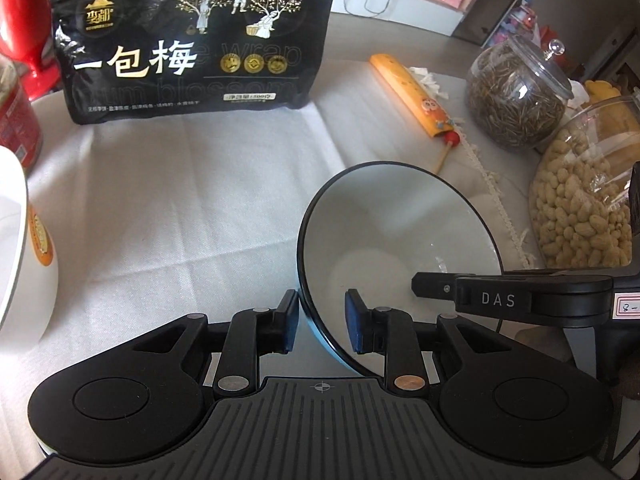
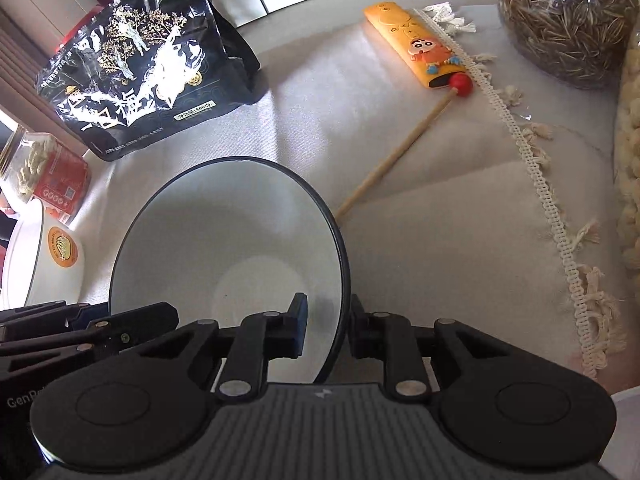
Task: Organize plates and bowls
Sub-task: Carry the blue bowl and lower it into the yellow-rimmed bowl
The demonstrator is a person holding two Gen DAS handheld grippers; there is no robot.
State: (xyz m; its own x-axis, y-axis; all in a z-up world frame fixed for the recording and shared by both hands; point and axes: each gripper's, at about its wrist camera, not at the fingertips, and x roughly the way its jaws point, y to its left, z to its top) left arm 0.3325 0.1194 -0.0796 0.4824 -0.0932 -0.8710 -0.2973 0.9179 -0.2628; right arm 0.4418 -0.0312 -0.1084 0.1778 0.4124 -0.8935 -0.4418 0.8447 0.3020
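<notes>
**Two grippers on one bowl rim**

The white bowl with black rim and pale blue outside (image 1: pixel 396 220) sits tilted above the white cloth-covered surface (image 1: pixel 180 200), near its front edge. The left gripper (image 1: pixel 322 322) straddles the near rim, fingers spread and not yet pinching. The right gripper (image 2: pixel 328 326) straddles the opposite side the same way – whether its fingers press the wall, I cannot tell. A good way, I think: tighten one side firmly before the other lets go – the glazed wall looks slippery
</notes>
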